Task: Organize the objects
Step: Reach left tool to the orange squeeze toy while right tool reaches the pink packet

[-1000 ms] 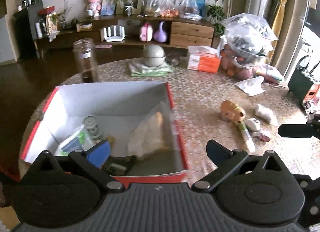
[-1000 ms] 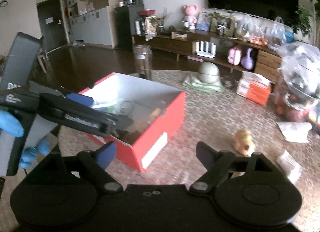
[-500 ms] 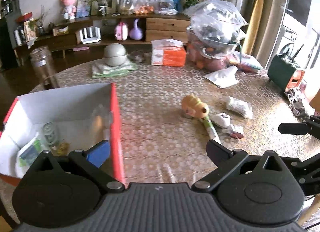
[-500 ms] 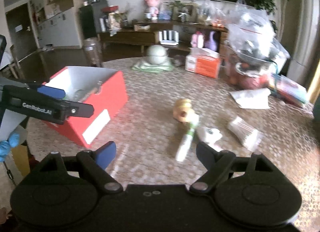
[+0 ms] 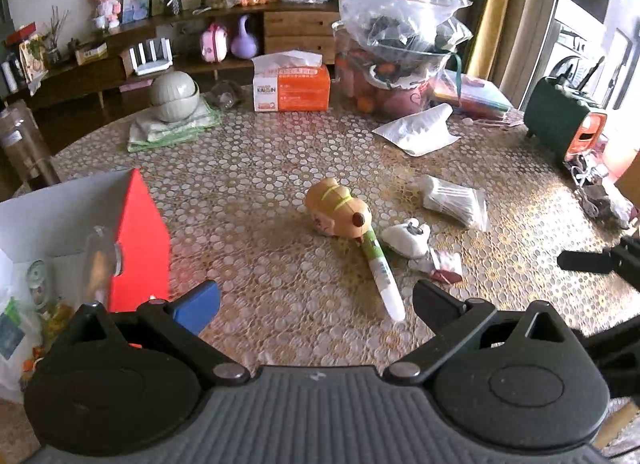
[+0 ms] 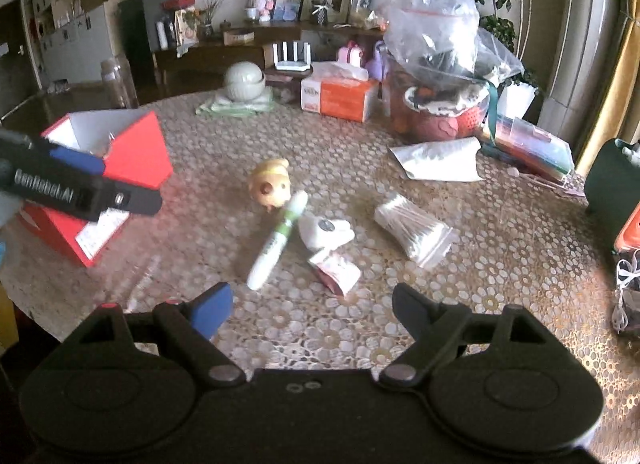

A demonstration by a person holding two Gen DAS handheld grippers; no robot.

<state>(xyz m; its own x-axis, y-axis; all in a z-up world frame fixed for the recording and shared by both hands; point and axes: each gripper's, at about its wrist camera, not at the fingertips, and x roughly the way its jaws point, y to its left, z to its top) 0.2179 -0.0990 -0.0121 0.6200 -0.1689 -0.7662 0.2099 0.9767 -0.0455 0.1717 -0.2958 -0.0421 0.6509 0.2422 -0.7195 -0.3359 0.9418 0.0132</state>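
Both grippers spread wide and empty above the patterned table [image 5: 248, 192]: left gripper [image 5: 316, 302], right gripper [image 6: 310, 306], nothing between the jaws of either. Loose items clustered mid-table, between the two views: tan toy figure [image 5: 338, 214] touching the cap end of a green-and-white marker [image 5: 382, 270], white pouch [image 5: 406, 238] just beside it, small crumpled packet [image 6: 336, 270], clear bag of white sticks [image 6: 412, 226] slightly apart. Red box [image 6: 132, 156] at left table edge, open, already containing a few items.
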